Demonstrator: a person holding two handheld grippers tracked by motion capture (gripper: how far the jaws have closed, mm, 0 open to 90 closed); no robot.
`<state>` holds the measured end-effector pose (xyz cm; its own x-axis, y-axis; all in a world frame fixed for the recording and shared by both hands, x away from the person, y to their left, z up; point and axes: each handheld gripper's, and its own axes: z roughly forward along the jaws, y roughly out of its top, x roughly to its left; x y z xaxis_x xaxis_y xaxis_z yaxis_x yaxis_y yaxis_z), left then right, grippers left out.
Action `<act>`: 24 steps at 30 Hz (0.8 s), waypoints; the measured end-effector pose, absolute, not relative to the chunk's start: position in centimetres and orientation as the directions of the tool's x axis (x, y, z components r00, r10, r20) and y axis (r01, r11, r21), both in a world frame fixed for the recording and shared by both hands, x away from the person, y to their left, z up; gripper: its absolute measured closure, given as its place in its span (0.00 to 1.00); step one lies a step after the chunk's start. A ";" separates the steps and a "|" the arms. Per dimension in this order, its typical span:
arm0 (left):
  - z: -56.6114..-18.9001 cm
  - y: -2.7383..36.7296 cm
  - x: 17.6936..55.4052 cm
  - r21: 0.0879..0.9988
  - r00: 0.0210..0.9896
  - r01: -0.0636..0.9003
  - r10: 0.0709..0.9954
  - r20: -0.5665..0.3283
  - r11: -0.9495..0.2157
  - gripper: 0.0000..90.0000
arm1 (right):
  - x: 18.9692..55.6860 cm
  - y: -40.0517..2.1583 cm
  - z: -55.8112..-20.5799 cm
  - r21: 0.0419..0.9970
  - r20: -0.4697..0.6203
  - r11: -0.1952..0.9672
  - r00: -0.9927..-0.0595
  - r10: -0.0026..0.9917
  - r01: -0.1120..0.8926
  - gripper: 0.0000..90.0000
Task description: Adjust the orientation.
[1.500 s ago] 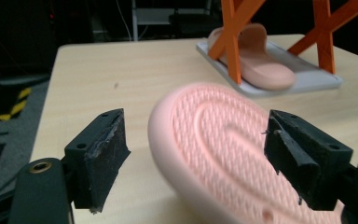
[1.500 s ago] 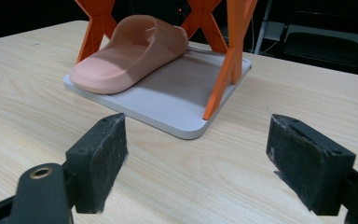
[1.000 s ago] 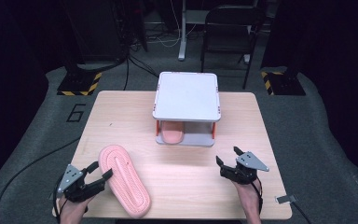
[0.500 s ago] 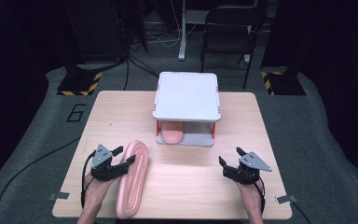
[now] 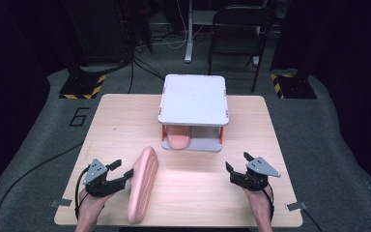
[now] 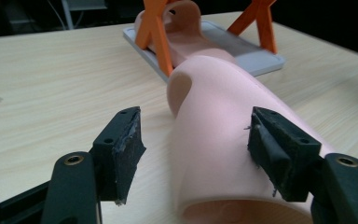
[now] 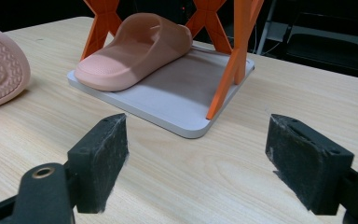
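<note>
Between my left gripper's point(image 6: 193, 158) wide-apart jaws a pink slipper point(image 5: 142, 182) lies on its edge on the table point(image 5: 111, 125), ungripped, while my right gripper point(image 5: 239, 169) gapes empty beside the rack point(image 5: 193, 99).

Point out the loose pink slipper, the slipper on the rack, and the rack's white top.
loose pink slipper point(image 5: 141, 183), high view, its sole.
slipper on the rack point(image 7: 135, 49), right gripper view, its strap.
rack's white top point(image 5: 193, 99), high view, centre.
</note>
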<state>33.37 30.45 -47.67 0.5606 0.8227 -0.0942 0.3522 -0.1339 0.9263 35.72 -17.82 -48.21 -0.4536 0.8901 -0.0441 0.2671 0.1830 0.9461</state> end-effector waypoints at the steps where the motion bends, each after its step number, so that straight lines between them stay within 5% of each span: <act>1: -47.6 30.3 33.4 0.929 0.564 0.344 0.821 -0.089 -0.136 0.39 | 35.7 -17.8 -48.2 0.946 -0.044 0.183 -0.453 0.891 0.268 0.23; 24: -47.8 22.0 34.3 0.928 0.714 0.278 0.699 -0.029 -0.246 0.34 | 35.6 -18.9 -48.1 0.946 -0.038 0.174 -0.440 0.897 0.274 0.23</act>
<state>34.25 21.95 -47.84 0.7143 0.6992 -0.0285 0.2783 -0.2464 0.9283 35.58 -18.91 -48.13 -0.4398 0.8973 -0.0377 0.2737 0.1739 0.9460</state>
